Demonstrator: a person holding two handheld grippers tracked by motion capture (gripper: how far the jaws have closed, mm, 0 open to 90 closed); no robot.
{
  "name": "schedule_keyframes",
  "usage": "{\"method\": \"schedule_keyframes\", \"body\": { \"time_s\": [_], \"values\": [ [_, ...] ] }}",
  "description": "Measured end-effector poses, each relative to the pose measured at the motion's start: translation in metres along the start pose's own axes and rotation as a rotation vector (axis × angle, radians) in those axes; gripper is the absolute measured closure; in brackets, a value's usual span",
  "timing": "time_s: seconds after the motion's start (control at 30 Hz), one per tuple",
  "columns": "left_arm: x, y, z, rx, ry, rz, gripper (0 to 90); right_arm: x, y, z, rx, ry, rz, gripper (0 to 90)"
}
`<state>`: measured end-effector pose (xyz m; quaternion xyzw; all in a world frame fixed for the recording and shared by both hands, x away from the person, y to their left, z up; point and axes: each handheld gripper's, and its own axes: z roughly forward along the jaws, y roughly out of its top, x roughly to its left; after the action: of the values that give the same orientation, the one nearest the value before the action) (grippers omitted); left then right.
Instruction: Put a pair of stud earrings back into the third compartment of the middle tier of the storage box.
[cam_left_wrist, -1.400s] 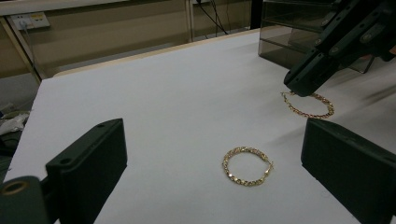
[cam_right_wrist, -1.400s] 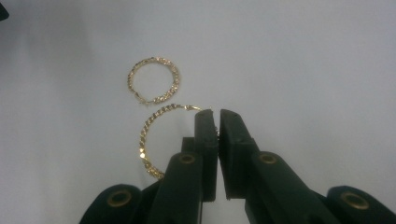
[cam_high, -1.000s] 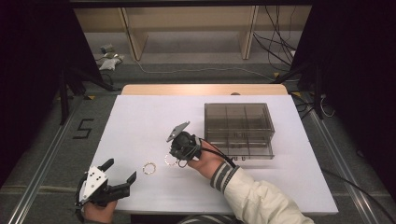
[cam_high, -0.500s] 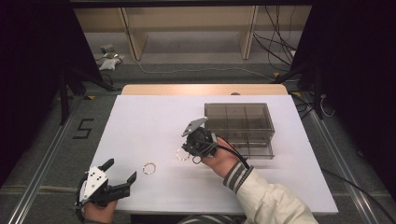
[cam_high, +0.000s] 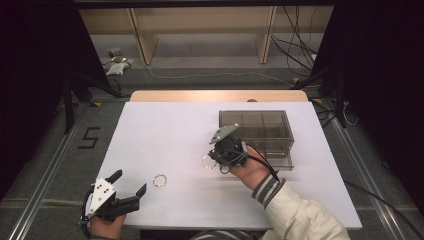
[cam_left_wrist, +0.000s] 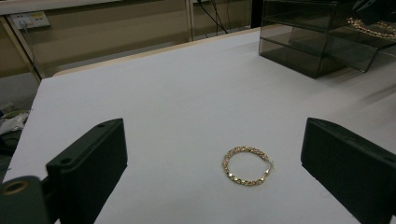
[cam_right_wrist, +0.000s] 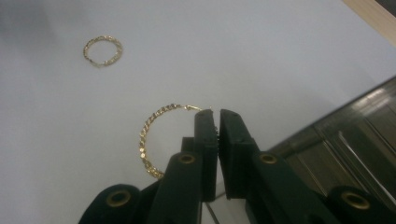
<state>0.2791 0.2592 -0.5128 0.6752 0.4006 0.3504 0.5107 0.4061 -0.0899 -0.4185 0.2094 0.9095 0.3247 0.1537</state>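
Gold chain hoop earring (cam_right_wrist: 152, 140) pinched in our right tongs (cam_right_wrist: 215, 114), frame centre; left tongs (cam_left_wrist: 210, 154) gaping, empty. Next we lower it into smoky acrylic drawer box (cam_high: 265, 132).

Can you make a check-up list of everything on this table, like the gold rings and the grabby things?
Surface: white table, flat, wooden strip along the far edge.
Job's things: held gold hoop, pinched at one side; loose gold hoop, lying flat; smoky clear organizer box, another gold piece inside.
Clutter: nothing seen on the table.
Grippers: right hand-held gripper, shut on the held hoop, above the table beside the box; left hand-held gripper, jaws wide open, at the near edge.
Cables: black cable trailing from the right gripper; more on the floor behind.
Surroundings: dark room, wooden shelf frame behind.
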Motion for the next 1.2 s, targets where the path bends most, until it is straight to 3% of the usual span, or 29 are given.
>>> {"method": "schedule_keyframes", "body": {
  "time_s": [0.67,1.2],
  "values": [
    [0.000,0.000,0.002,0.004,0.001,-0.004,6.7,-0.033,-0.040,-0.043,0.027,-0.103,0.083,86.3],
    [0.000,0.000,0.002,0.005,0.002,-0.007,6.8,-0.052,-0.071,-0.063,0.053,-0.165,0.148,86.3]
  ]
}}
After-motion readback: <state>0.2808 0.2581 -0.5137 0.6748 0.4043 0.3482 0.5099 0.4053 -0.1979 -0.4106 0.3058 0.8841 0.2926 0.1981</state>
